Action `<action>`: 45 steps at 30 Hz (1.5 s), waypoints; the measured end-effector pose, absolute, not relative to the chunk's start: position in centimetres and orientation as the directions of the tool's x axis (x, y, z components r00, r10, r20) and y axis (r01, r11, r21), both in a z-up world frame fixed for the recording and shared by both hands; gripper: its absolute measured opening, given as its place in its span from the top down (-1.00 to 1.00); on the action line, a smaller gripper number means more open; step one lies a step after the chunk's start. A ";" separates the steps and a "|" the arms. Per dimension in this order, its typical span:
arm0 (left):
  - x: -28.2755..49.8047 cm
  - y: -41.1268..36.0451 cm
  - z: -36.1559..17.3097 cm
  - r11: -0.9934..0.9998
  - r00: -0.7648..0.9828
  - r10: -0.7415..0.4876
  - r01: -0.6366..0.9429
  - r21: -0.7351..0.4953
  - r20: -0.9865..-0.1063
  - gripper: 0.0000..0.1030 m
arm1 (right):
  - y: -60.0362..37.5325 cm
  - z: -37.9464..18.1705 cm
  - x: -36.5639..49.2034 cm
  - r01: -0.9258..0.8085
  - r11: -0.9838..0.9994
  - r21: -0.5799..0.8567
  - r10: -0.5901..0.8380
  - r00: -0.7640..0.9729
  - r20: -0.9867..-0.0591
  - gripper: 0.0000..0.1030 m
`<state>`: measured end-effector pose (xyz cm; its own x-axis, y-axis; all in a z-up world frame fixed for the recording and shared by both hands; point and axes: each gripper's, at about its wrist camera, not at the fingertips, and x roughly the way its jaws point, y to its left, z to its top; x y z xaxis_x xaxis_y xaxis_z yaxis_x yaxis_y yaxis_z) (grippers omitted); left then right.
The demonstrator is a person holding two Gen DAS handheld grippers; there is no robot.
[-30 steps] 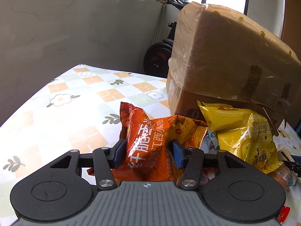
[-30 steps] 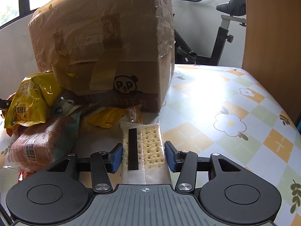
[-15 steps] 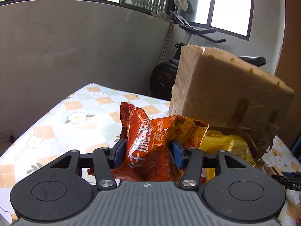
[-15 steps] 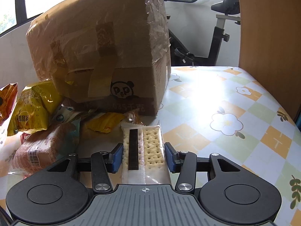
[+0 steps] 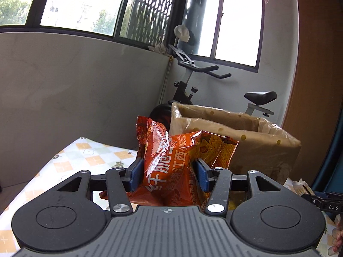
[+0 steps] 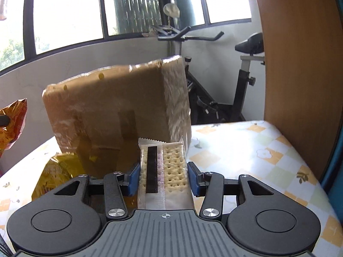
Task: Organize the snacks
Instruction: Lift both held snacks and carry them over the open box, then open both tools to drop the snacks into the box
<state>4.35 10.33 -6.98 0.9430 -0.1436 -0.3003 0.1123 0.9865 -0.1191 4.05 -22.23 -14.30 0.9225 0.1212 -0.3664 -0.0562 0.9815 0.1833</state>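
Left gripper [image 5: 168, 174] is clamping the orange bag [image 5: 171, 167], right gripper [image 6: 164, 177] the cracker pack [image 6: 164, 167]; both should be clearing the box [image 5: 246, 137] rim ahead.

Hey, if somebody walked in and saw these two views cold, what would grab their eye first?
Probably the bright orange snack bag pinched in the left gripper, front and centre. Next, the clear cracker packet clamped in the right gripper. Behind both looms a tape-wrapped cardboard box on the flowered tablecloth, with an exercise bike by the windows.
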 end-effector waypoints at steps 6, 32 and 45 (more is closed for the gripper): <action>5.8 7.4 -3.6 0.979 0.955 -0.200 0.186 -0.081 -0.220 -0.07 | -22.1 -7.8 5.9 -0.142 0.976 0.164 0.182 0.949 -0.258 0.17; 21.7 0.5 -3.6 0.967 0.894 -0.232 0.254 0.008 -0.383 -0.08 | -18.3 -4.4 23.3 -0.161 0.981 0.112 0.192 0.903 -0.385 0.16; 19.6 1.8 -2.6 0.973 0.900 -0.214 0.231 -0.001 -0.379 -0.32 | -18.9 -3.9 20.0 -0.186 0.976 0.115 0.216 0.908 -0.360 -0.05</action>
